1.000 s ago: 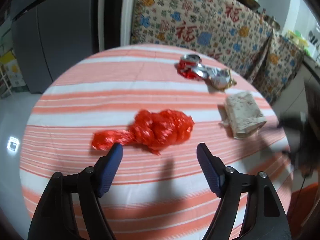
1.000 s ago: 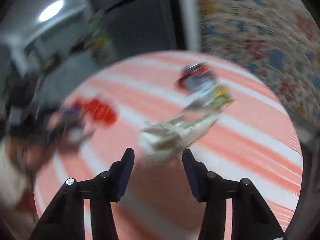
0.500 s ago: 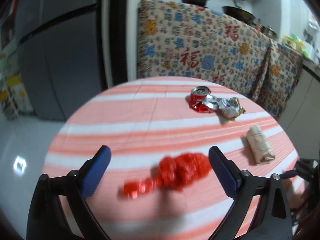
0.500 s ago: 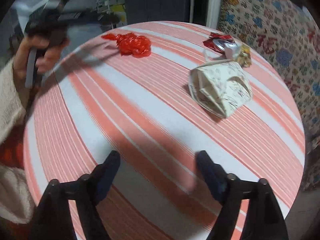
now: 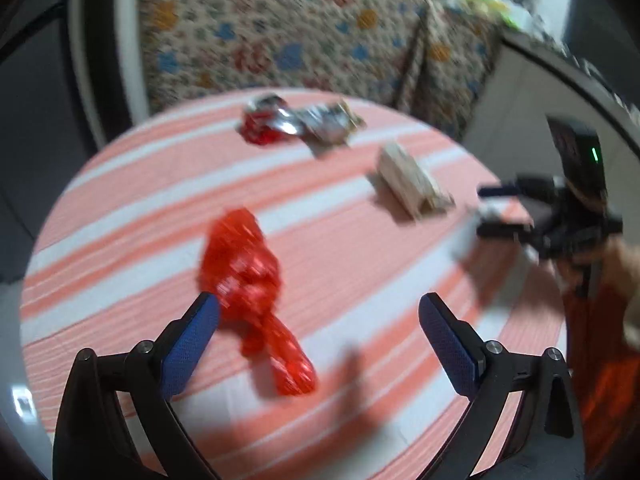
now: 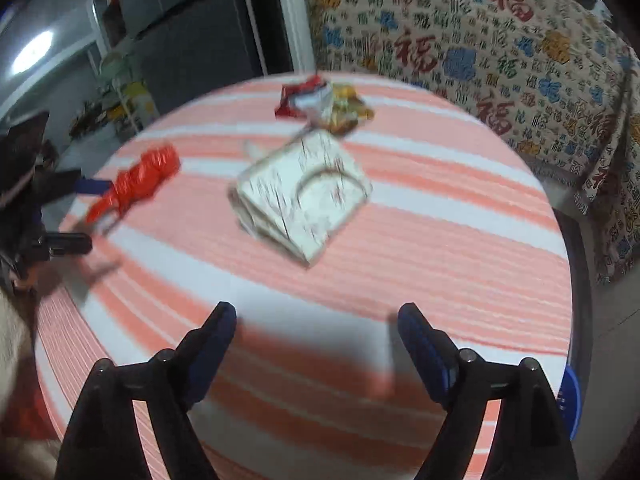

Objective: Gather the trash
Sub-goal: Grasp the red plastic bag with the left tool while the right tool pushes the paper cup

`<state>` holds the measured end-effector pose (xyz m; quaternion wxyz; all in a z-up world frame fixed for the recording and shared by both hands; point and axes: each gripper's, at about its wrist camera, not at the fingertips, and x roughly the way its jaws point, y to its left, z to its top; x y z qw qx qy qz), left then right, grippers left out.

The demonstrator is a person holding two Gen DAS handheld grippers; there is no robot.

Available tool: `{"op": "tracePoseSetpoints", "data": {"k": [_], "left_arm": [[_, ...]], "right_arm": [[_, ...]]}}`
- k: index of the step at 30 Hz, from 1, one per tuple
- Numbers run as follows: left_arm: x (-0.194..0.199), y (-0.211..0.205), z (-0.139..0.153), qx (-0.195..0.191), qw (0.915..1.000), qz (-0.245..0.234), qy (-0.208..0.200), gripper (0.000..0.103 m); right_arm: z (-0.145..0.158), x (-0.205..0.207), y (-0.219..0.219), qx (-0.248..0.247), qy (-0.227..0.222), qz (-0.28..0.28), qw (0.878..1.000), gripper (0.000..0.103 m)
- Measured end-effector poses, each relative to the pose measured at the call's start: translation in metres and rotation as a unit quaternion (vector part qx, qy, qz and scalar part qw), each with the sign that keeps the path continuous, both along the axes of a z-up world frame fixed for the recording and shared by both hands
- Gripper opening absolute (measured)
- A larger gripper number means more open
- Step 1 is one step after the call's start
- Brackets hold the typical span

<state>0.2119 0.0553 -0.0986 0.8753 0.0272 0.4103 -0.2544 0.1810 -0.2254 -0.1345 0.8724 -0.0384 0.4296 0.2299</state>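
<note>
Striped round tabletop (image 5: 360, 280): red plastic bag (image 5: 244, 272) lies crumpled at eleven o'clock, partly between the left tool (image 5: 318, 320)'s spread jaws, untouched. Light, soft, slippery; pinch its bunched middle.

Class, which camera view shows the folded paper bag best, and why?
The right wrist view: the folded paper bag lies near the centre, large, its printed top face visible. In the left wrist view it sits farther off, smaller, seen edge-on and blurred.

Both claws (image 5: 319, 312) (image 6: 316, 320) wider apart now
</note>
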Motion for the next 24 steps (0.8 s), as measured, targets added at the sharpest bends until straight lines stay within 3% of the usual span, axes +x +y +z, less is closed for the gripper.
{"op": "tracePoseSetpoints", "data": {"k": [5,7,9,11,12,13,14,15,19,21,24], "left_arm": [[0.027,0.011,-0.005,-0.03,0.9952,0.092,0.015,0.1],[0.034,0.003,-0.016,-0.01,0.9944,0.102,0.024,0.1],[0.042,-0.005,-0.031,0.04,0.9903,0.129,0.031,0.1],[0.045,-0.006,-0.046,0.05,0.9865,0.147,0.051,0.097],[0.046,-0.003,-0.052,0.045,0.985,0.153,0.066,0.096],[0.045,-0.003,-0.052,0.046,0.9853,0.155,0.057,0.096],[0.045,-0.004,-0.052,0.051,0.9854,0.151,0.059,0.096],[0.044,-0.005,-0.053,0.06,0.9855,0.147,0.059,0.096],[0.037,-0.016,-0.055,0.101,0.9838,0.14,0.047,0.098],[0.036,-0.019,-0.054,0.101,0.9836,0.141,0.048,0.098],[0.032,-0.014,-0.048,0.091,0.9833,0.149,0.05,0.098]], "right_arm": [[0.01,0.004,0.036,0.0,-0.032,-0.03,0.999,0.085],[0.008,0.011,0.053,-0.016,-0.041,-0.05,0.998,0.085],[0.003,0.015,0.061,-0.034,-0.043,-0.055,0.997,0.085],[-0.007,0.024,0.062,-0.075,-0.045,-0.067,0.994,0.085],[-0.012,0.027,0.055,-0.083,-0.038,-0.077,0.993,0.085],[-0.019,0.031,0.044,-0.073,-0.015,-0.083,0.994,0.085],[-0.018,0.031,0.032,-0.045,-0.009,-0.09,0.995,0.084],[-0.017,0.031,0.025,-0.058,-0.007,-0.1,0.993,0.085],[-0.016,0.03,0.006,-0.053,0.011,-0.078,0.995,0.086],[-0.014,0.027,0.007,-0.058,0.018,-0.058,0.997,0.086],[-0.006,0.026,0.009,-0.028,0.022,-0.059,0.998,0.086]]}}
